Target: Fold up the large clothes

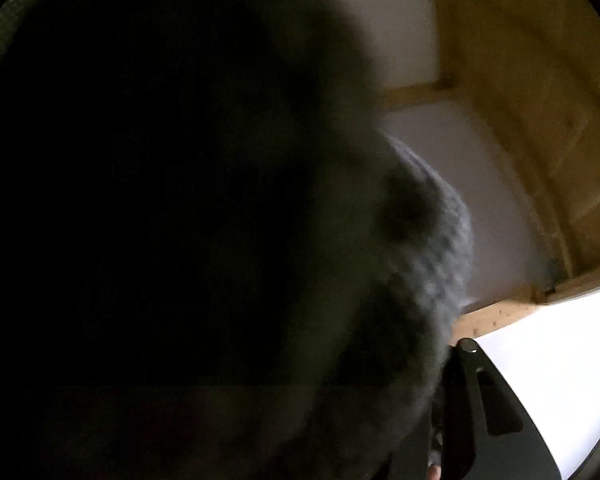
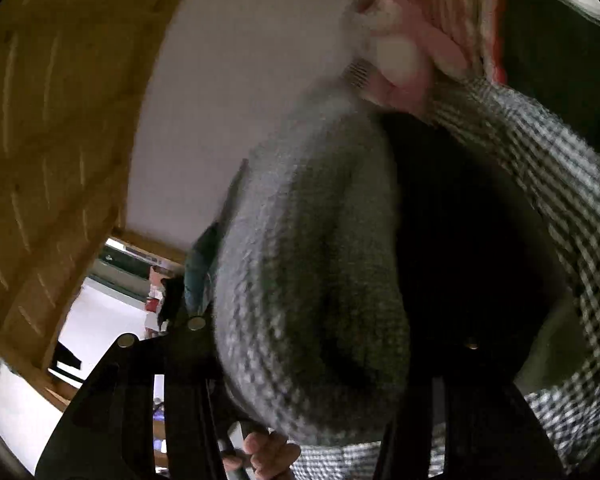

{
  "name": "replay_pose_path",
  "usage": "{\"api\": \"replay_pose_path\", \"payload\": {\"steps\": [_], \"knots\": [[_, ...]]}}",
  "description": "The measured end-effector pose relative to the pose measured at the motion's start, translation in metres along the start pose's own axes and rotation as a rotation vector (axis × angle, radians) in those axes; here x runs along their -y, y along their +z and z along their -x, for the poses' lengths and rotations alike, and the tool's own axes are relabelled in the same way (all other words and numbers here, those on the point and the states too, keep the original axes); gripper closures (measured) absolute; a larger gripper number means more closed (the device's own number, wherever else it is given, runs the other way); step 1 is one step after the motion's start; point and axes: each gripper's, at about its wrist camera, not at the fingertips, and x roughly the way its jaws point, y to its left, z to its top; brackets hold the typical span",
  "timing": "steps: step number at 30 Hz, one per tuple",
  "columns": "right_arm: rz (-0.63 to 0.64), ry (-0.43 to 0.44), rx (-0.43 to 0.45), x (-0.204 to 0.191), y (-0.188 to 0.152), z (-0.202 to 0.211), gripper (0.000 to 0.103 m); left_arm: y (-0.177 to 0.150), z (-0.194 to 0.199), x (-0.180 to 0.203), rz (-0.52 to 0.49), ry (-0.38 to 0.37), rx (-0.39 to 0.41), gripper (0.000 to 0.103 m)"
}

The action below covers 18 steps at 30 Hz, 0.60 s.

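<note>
A grey knitted garment (image 2: 300,280) hangs bunched between the fingers of my right gripper (image 2: 334,334), which is shut on it. The gripper's left fingertip (image 2: 196,322) shows beside the knit; the right one is half lost in shadow. In the left wrist view the same grey knit (image 1: 432,240) drapes over the lens and darkens most of the picture. My left gripper (image 1: 300,348) is shut on it, with only its right finger (image 1: 468,350) visible against the cloth. Both views are blurred.
Black-and-white checked fabric (image 2: 540,184) curves along the right of the knit. A pink and red striped item (image 2: 460,20) sits at the top. Wooden panelling (image 2: 60,120) and a pale wall (image 2: 240,80) stand behind. A white surface (image 1: 560,360) lies below right. A person's fingers (image 2: 268,452) grip the handle.
</note>
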Motion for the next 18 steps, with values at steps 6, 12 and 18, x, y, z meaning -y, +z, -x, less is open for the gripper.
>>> {"api": "replay_pose_path", "payload": {"steps": [6,12,18], "knots": [[0.014,0.032,-0.017,0.011,-0.001,0.005,0.055,-0.002,0.0,0.017,-0.001,0.088,-0.035,0.052],[0.315,-0.137,-0.016,-0.041,-0.026,0.029,0.003,-0.041,0.06,0.041,-0.171,0.208,-0.14,0.005],[0.794,-0.493,0.176,-0.118,-0.047,0.058,0.003,-0.063,0.147,0.136,-0.61,0.337,0.12,0.005]]}}
